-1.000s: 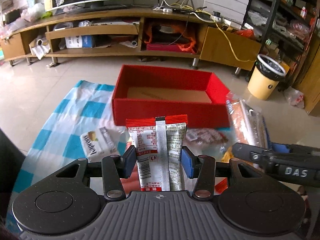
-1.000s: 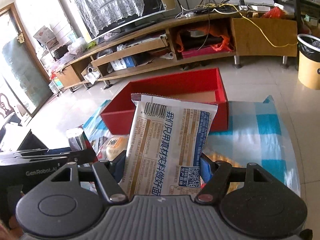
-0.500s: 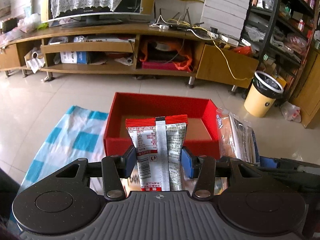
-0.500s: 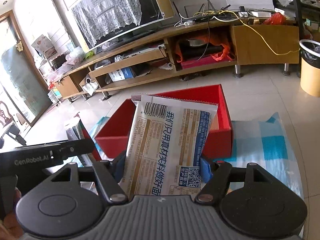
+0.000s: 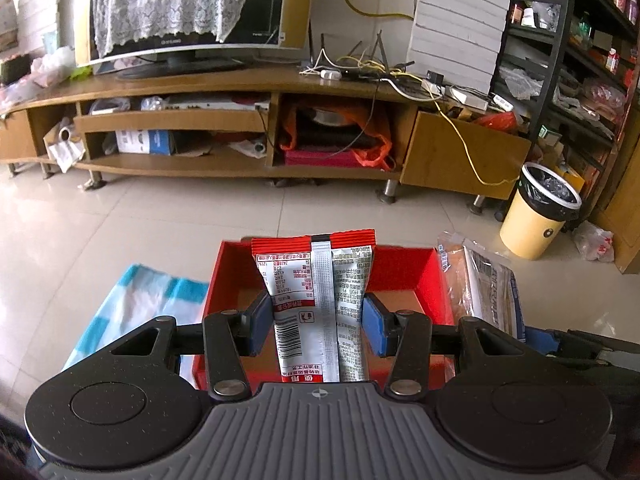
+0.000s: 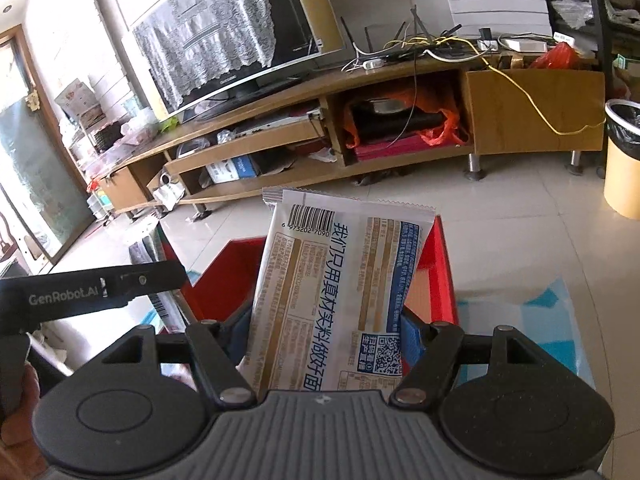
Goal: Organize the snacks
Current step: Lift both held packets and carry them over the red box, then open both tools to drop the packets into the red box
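Both pairs of jaws are closed on snack packets. The left gripper [image 5: 318,322] clamps a red-topped silver packet [image 5: 316,300] between its blue pads [image 5: 374,330], the packet standing upright with its printed back seam and barcode toward the camera. The right gripper [image 6: 326,334] holds a larger white packet [image 6: 340,296] bearing a barcode, blue Chinese lettering and a QR code, tilted slightly to the right.

Each packet is raised above the open red box [image 5: 432,276], which sits on the tiled floor partly over a blue-and-white checked cloth [image 5: 136,300]. In the left wrist view, the red-topped packet hangs over the box's near wall, with the brown box bottom visible behind it. In the right wrist view, the white packet covers much of the red box [image 6: 444,280], and the left gripper's black arm crosses at the left.

A clear-wrapped snack pack [image 5: 484,284] lies just right of the box. Beyond stand a wooden TV cabinet [image 5: 248,120] and a yellow bin [image 5: 536,216].
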### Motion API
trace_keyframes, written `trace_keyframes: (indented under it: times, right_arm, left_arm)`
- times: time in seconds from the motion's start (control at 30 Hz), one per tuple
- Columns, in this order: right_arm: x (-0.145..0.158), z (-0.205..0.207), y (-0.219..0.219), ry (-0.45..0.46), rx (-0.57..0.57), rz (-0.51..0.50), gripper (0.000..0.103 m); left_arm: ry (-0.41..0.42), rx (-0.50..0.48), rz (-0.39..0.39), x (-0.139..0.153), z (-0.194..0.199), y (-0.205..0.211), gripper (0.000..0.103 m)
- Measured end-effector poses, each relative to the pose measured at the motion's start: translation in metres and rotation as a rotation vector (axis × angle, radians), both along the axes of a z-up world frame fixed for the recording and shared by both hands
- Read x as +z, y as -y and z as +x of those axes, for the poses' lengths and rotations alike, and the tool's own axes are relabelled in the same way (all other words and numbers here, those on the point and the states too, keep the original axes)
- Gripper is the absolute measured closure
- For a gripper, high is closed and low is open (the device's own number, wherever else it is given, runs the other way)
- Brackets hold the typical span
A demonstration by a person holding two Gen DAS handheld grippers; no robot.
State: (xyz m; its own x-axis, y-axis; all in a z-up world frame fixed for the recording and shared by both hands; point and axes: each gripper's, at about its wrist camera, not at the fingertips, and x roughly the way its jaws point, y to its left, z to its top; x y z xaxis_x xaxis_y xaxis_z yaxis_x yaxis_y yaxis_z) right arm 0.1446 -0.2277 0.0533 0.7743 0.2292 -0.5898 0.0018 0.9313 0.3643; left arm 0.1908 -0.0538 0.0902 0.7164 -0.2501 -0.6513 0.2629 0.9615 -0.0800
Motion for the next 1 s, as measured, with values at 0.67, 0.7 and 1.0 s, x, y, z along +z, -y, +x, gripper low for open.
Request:
trace_keyframes:
  times: [0.67,0.7,1.0]
  right_arm:
    - [-0.051,0.089,-0.002,-0.048,0.013,-0.118,0.034]
    - [-0.055,0.092,-0.002,-0.055,0.016,-0.124,0.034]
    - [-0.073,0.102,-0.010,-0.099,0.060,-0.186,0.033]
  left_arm:
    - [-0.074,0.042,0.099,-0.054,0.081,0.019,0.047]
    - [-0.081,0.045,0.102,-0.056,0.083,0.019,0.048]
    - [-0.117,0.067,0.137,-0.077,0.096,0.015,0.050]
